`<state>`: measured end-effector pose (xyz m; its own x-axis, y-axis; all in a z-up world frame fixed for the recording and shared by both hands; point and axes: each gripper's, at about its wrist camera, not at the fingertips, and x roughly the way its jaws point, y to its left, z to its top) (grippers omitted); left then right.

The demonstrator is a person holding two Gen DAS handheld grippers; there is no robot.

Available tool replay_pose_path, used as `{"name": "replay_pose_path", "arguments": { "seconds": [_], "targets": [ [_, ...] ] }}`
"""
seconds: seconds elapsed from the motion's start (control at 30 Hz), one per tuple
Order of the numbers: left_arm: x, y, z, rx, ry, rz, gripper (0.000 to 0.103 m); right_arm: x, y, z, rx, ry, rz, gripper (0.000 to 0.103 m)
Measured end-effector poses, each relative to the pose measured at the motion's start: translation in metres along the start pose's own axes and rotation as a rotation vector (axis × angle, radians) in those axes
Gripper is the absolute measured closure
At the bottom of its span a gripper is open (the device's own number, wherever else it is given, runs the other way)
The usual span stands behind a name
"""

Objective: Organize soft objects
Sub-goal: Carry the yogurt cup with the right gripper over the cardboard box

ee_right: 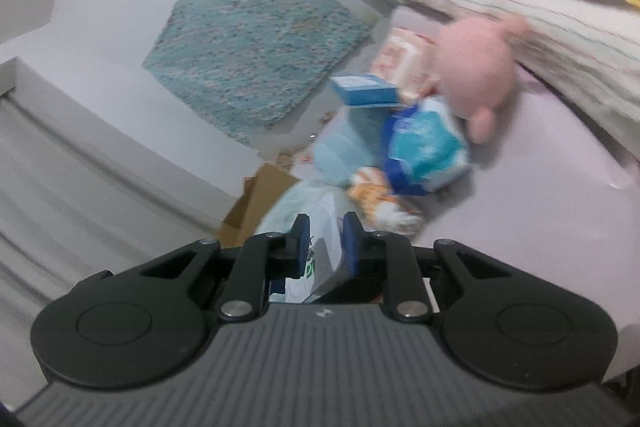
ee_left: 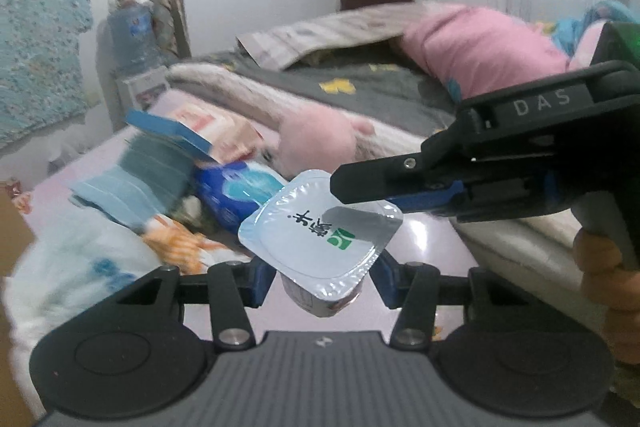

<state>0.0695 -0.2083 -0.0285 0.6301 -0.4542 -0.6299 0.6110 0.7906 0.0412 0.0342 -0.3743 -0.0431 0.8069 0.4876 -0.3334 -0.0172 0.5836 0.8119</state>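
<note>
We count one foil-lidded cup [ee_left: 320, 231], one pink plush toy [ee_left: 316, 143], one blue-and-white soft pack [ee_left: 236, 193], one blue box [ee_left: 168, 129], one pink pillow [ee_left: 476, 43], one water jug [ee_left: 130, 35] and two grippers.

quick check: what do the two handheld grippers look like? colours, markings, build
Both match: black linkage arms with silver pivot screws, two round black discs, and a ribbed grey body with a small white logo. The finger pads are blue. The left gripper shows this from its own camera; the right gripper, seen side-on there, has "DAS" in grey letters on its black arm and a grey handle. No cables or sleeves visible.
</note>
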Motion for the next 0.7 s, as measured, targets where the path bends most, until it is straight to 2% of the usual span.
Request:
{"name": "replay_pose_path", "arguments": {
  "seconds": [0.2, 0.3, 0.5, 0.7],
  "targets": [
    [-0.051, 0.035, 0.016, -0.050, -0.067, 0.079, 0.051, 0.023, 0.064, 0.011, -0.105, 0.044, 0.069, 0.086],
    [-0.078, 0.062, 0.023, -0.077, -0.093, 0.151, 0.051, 0.049, 0.103, 0.017, -0.160, 0.088, 0.118, 0.086],
    [-0.120, 0.138, 0.029, -0.193, -0.090, 0.291, 0.051, 0.127, 0.182, 0.023, -0.254, 0.227, 0.206, 0.086],
    [-0.134, 0.234, 0.026, -0.342, -0.032, 0.391, 0.051, 0.231, 0.249, 0.018, -0.289, 0.422, 0.226, 0.085]
  ]
}}
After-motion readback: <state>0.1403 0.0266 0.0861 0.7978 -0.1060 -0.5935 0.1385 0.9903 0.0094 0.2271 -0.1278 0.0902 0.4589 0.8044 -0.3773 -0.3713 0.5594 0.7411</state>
